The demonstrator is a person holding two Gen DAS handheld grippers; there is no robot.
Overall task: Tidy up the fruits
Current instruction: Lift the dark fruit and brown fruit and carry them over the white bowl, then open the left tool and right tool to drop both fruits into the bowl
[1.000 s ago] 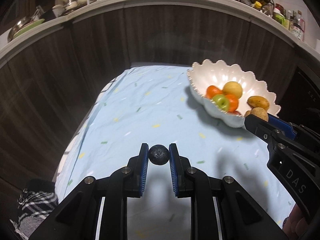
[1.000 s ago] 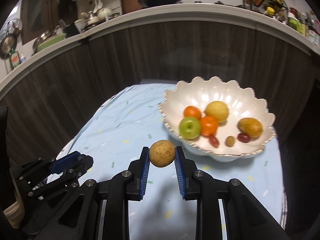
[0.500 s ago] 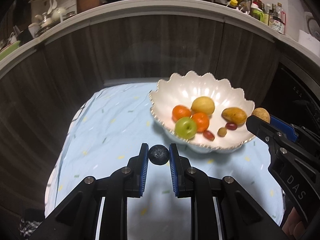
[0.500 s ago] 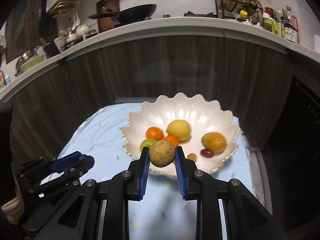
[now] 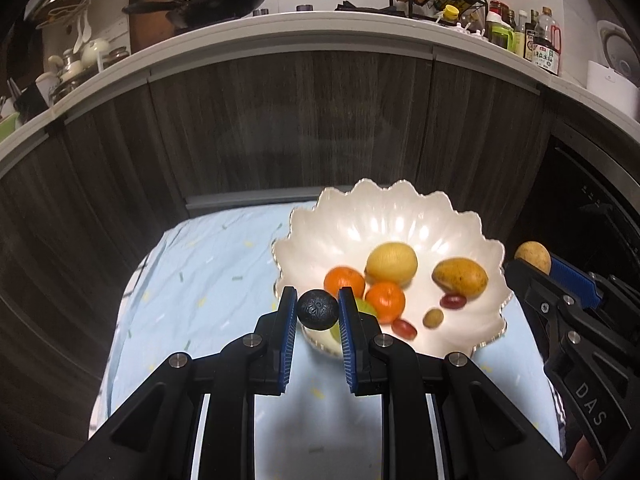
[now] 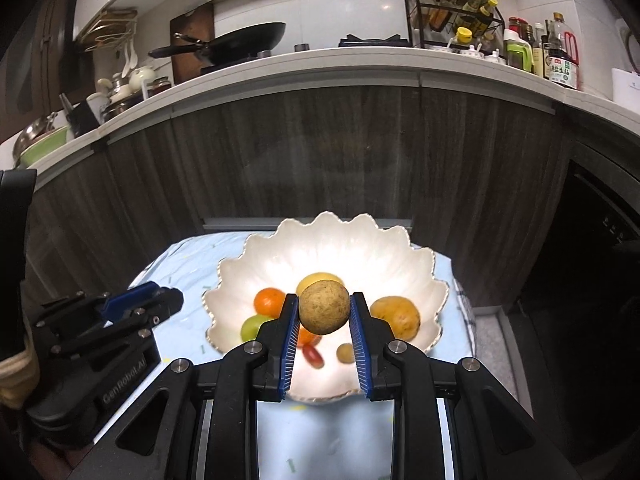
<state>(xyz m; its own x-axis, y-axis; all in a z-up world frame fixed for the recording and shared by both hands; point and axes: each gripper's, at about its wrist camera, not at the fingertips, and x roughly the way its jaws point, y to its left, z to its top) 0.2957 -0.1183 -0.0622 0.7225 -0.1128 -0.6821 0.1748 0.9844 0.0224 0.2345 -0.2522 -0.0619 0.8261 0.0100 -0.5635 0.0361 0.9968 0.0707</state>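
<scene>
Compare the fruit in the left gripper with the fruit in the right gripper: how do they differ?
The black fruit in the left gripper is very dark with an embossed skin; the tan fruit in the right gripper is speckled brown and looks larger. Both are round, clamped between blue pads, and held near the white bowl.

A home kitchen: countertop [image 6: 360, 60] with frying pan [image 6: 240, 42], spice rack [image 6: 452, 12], sauce bottles [image 6: 560, 60].

"DAS" on right gripper [image 5: 532, 264]; "GenRobot.AI" on left gripper [image 6: 160, 300].
</scene>
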